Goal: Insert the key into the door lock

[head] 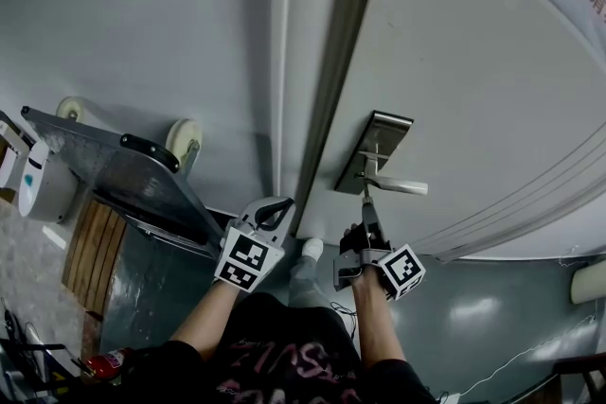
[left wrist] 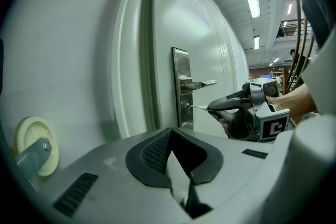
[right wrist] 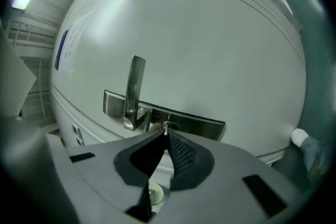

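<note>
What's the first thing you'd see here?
The right gripper pinches a small key, its tip at the keyhole in the shiny lock plate, just under the lever handle on the big white door. The left gripper hangs shut and empty to its left.

The key (left wrist: pixel 199 107) tip hides inside the lock (left wrist: pixel 186 108).

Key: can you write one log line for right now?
right hand-held gripper: shut on key | key: tip at lock, below handle | left hand-held gripper: shut, empty
</note>
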Demonstrator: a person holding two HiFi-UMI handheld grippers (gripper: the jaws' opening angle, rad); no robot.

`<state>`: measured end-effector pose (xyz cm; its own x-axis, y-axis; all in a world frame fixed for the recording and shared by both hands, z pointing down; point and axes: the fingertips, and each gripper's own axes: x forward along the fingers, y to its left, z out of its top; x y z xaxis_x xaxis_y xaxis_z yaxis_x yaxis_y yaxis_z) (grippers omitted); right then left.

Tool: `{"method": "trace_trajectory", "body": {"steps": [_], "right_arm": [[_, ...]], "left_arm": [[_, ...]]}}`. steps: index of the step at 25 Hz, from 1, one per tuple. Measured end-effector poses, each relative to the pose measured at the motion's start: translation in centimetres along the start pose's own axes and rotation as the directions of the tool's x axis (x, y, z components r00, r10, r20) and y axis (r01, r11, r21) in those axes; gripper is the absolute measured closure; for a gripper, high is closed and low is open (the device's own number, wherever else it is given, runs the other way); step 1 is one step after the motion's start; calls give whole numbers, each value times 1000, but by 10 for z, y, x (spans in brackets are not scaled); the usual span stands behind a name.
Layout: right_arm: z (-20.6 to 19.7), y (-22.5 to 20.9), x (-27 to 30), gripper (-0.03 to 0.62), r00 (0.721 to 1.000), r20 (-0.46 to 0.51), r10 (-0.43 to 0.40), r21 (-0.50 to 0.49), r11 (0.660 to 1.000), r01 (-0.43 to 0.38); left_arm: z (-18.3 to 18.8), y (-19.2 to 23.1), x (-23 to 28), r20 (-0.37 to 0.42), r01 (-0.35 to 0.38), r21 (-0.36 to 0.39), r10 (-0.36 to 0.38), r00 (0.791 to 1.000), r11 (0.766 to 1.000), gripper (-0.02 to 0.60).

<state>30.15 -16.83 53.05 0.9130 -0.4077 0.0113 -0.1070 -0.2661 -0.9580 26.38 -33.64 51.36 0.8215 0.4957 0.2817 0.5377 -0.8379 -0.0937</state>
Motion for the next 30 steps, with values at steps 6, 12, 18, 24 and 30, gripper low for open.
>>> {"method": "trace_trajectory", "body": {"steps": [6,12,18,24,30], "right_arm": [[-2,1,5,516,1000,1,10,41,999,-10],[-4,0,7,516,1000,9,18,75,997,-19],[-6,0,9,516,1000,7,17,105,994,-17],[-7,1,12,515,1000,26,17,141,990,-20],[-8,0,13,516,999,36,9,156,988,-15]], "left_arm": [[-1,3,-2,-1,-5,-9,5,1000,1000,569],[0,5,-1,2,-10,-19,10,1000,1000,569],[1,2,3,-2,-1,-6,1,1000,1000,569],[1,0,5,-3,9,-4,-9,1000,1000,569],[0,-1,6,-8,18,5,-18,1000,1000,569]]}}
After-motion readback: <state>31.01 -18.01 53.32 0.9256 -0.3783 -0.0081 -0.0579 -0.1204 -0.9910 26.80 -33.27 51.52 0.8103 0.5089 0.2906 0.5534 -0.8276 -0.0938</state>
